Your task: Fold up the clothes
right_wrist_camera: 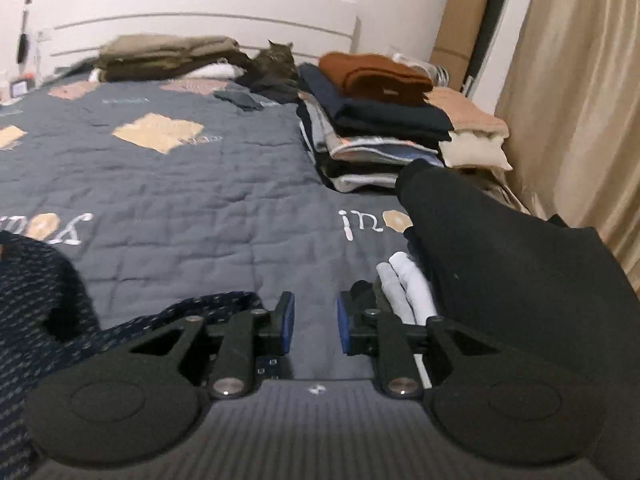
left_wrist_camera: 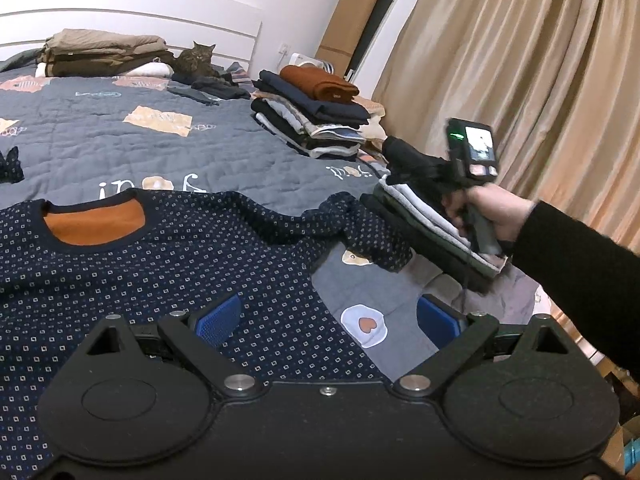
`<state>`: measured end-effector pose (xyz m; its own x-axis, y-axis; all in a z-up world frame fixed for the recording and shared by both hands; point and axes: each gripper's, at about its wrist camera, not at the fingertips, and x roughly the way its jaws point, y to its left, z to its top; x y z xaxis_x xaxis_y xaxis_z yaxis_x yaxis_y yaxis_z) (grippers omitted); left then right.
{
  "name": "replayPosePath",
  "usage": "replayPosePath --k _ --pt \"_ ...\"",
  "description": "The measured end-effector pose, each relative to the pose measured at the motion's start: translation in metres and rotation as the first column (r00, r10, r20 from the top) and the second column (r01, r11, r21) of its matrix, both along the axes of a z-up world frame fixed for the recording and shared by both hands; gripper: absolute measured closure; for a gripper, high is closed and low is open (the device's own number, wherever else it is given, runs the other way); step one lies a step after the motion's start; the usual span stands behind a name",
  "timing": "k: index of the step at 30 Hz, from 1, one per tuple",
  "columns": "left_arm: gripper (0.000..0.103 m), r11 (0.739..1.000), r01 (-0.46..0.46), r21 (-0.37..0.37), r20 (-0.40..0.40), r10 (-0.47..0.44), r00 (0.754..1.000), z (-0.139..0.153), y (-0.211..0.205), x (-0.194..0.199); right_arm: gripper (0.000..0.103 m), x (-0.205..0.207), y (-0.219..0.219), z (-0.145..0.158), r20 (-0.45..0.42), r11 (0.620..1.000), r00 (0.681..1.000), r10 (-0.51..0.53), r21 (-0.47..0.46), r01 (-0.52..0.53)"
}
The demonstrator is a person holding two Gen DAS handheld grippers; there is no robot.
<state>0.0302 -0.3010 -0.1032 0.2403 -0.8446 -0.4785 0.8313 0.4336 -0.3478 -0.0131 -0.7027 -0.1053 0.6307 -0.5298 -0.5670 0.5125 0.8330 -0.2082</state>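
A navy dotted sweater point(left_wrist_camera: 160, 256) with an orange inner collar is spread flat on the quilt point(left_wrist_camera: 120, 140), neckline toward the headboard. Its sleeve point(left_wrist_camera: 352, 224) is bunched toward the right, ending beside a small folded pile point(left_wrist_camera: 420, 220). The left gripper point(left_wrist_camera: 328, 320) is held above the sweater's right edge, its blue pads point(left_wrist_camera: 218, 322) set wide apart with nothing between them.

At the far left of the bed, folded tan bedding point(left_wrist_camera: 104, 50) is stacked, and a cat point(left_wrist_camera: 198, 60) is seen just to its right. Further right, a tall stack of clothes point(left_wrist_camera: 316, 120) is topped by a rust-coloured garment point(left_wrist_camera: 320, 84).

At the right, the right hand point(left_wrist_camera: 492, 216) is seen over the small pile, gripping the handle of the other tool. In the right wrist view, the right gripper point(right_wrist_camera: 316, 328) is shown with a narrow gap between its pads point(right_wrist_camera: 287, 328); nothing is caught there, only quilt being visible through the gap. The sleeve lies just left of its left finger. A black garment point(right_wrist_camera: 500, 260) lies to its right. Beige curtains point(left_wrist_camera: 540, 60) hang at the far right.
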Motion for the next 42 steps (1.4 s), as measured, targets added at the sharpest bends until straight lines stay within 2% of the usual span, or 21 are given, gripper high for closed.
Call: replayPosePath --k 1,3,8,14,17,18,20,21,22,25,28,30,33,36,39,42 --pt "0.008 1.000 0.000 -0.001 -0.002 0.000 1.000 0.000 -0.001 0.000 0.060 -0.009 0.006 0.000 0.000 1.000 1.000 0.024 -0.010 -0.024" --pt "0.008 1.000 0.003 -0.001 -0.005 -0.003 1.000 0.000 -0.001 -0.001 0.049 -0.025 0.020 -0.005 -0.025 0.996 0.996 0.081 -0.024 -0.082" --pt "0.008 1.000 0.012 -0.001 0.002 -0.012 1.000 0.002 -0.003 -0.006 0.047 -0.051 0.054 -0.048 -0.152 0.979 0.972 0.180 -0.065 -0.192" --pt "0.008 1.000 0.020 -0.006 0.009 -0.020 1.000 0.005 -0.005 -0.010 0.046 -0.036 0.059 -0.091 -0.239 0.973 0.958 0.160 -0.126 -0.194" --pt "0.008 1.000 0.021 -0.003 0.006 -0.021 1.000 0.003 -0.006 -0.009 0.047 -0.026 0.057 -0.104 -0.270 0.967 0.952 0.144 -0.167 -0.193" --pt "0.008 1.000 0.020 -0.001 0.005 -0.020 1.000 0.002 -0.006 -0.008 0.051 -0.024 0.055 -0.106 -0.269 0.969 0.952 0.143 -0.158 -0.190" --pt "0.008 1.000 0.019 0.000 0.002 -0.019 1.000 0.001 -0.006 -0.007 0.071 -0.023 0.049 -0.104 -0.246 0.980 0.960 0.138 -0.108 -0.168" --pt "0.008 1.000 0.019 0.000 0.000 -0.019 1.000 0.001 -0.006 -0.006 0.091 -0.025 0.046 -0.100 -0.229 0.985 0.966 0.122 -0.088 -0.146" --pt "0.008 1.000 0.019 0.000 -0.002 -0.019 1.000 0.000 -0.006 -0.006 0.093 -0.026 0.043 -0.093 -0.210 0.990 0.973 0.100 -0.076 -0.119" --pt "0.008 1.000 0.019 -0.002 -0.008 -0.019 1.000 0.000 -0.005 -0.005 0.094 -0.040 0.029 -0.055 -0.124 0.998 0.991 0.043 -0.035 -0.048" --pt "0.008 1.000 0.019 -0.006 -0.011 -0.019 1.000 0.001 -0.004 -0.004 0.094 -0.059 0.010 -0.002 -0.029 1.000 1.000 -0.005 0.015 0.005" --pt "0.008 1.000 0.019 -0.008 -0.010 -0.019 1.000 0.002 -0.005 -0.005 0.094 -0.072 -0.003 0.038 0.029 0.999 0.999 -0.038 0.017 0.037" --pt "0.008 1.000 0.023 -0.018 -0.010 -0.024 1.000 0.004 -0.006 -0.006 0.094 -0.082 -0.025 0.089 0.049 0.996 0.995 -0.090 -0.015 0.091" --pt "0.008 0.999 0.031 -0.024 -0.009 -0.031 0.999 0.006 -0.007 -0.009 0.094 -0.080 -0.044 0.112 -0.012 0.980 0.989 -0.148 -0.134 0.145" --pt "0.008 0.999 0.041 -0.026 -0.008 -0.041 0.999 0.006 -0.008 -0.011 0.093 -0.070 -0.056 0.102 -0.133 0.959 0.973 -0.190 -0.237 0.155" --pt "0.008 0.998 0.048 -0.026 -0.009 -0.049 0.999 0.005 -0.009 -0.012 0.090 -0.064 -0.069 0.073 -0.244 0.962 0.943 -0.225 -0.209 0.175"
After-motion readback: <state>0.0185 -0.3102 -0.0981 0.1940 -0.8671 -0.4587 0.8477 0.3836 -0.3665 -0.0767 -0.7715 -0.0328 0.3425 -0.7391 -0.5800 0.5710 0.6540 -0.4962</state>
